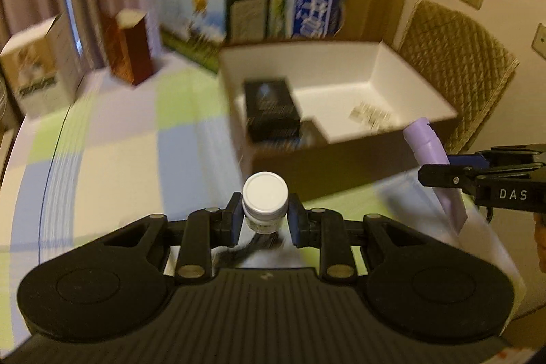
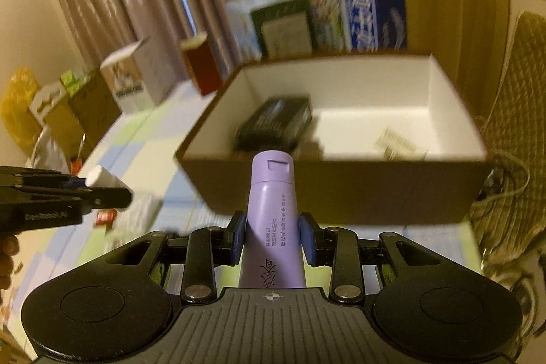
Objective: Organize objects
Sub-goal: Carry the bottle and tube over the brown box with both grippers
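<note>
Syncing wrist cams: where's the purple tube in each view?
Left wrist: purple tube at the right edge, tilted, clamped in the right gripper, in front of the open box's near corner.
Right wrist: centre, between the jaws, cap pointing at the box.
Shared landmark: the open box holding a black case.

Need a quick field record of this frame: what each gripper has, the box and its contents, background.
left gripper: shut on small white-capped jar, held off the table
right gripper: shut on purple tube, cap end pointing toward the box
open box: brown outside, white inside, ahead of both grippers
box contents: black case at left, small printed packet at right
table: pastel checked cloth
background: upright cartons behind the box, curtains
image quality: motion blur, labels unreadable
</note>
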`<state>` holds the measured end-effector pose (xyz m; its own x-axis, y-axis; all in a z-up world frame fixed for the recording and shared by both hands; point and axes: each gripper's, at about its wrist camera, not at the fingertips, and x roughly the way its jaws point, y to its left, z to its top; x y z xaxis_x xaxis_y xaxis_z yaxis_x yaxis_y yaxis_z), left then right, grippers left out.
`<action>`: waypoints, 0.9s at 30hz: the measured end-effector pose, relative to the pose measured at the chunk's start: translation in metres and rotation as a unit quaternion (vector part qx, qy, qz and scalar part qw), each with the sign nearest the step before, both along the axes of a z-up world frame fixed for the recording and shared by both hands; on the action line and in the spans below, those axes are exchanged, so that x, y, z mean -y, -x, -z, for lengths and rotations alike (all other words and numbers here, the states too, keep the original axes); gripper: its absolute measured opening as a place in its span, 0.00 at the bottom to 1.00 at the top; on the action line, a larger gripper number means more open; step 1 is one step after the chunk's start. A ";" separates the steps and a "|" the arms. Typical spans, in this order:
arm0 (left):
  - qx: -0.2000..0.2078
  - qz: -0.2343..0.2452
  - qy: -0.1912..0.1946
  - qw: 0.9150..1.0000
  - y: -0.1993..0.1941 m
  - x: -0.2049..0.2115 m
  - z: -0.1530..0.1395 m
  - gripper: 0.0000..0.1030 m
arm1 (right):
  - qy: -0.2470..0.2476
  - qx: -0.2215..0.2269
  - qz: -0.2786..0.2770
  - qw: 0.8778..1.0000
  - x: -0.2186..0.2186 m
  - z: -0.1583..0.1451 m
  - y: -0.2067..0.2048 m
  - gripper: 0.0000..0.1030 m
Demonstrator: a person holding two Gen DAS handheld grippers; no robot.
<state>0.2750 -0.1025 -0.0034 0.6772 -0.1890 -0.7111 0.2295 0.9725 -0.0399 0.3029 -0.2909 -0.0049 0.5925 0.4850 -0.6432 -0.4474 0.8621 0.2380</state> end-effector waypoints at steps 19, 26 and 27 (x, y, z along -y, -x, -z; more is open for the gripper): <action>-0.012 0.049 0.026 0.998 -0.128 0.086 -0.012 0.22 | -0.014 0.045 0.019 0.999 0.029 -0.032 -0.114 0.30; -0.066 0.045 0.021 0.997 -0.158 0.096 0.022 0.22 | 0.021 0.011 0.008 1.000 0.025 0.001 -0.148 0.30; -0.072 0.045 0.019 0.996 -0.160 0.097 0.027 0.22 | 0.026 0.003 0.004 1.000 0.025 0.008 -0.152 0.30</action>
<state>0.4353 -0.1995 -0.0299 0.5486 -0.2726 -0.7904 0.3043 0.9456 -0.1150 0.4552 -0.3155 -0.0126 0.6008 0.4459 -0.6634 -0.4414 0.8770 0.1897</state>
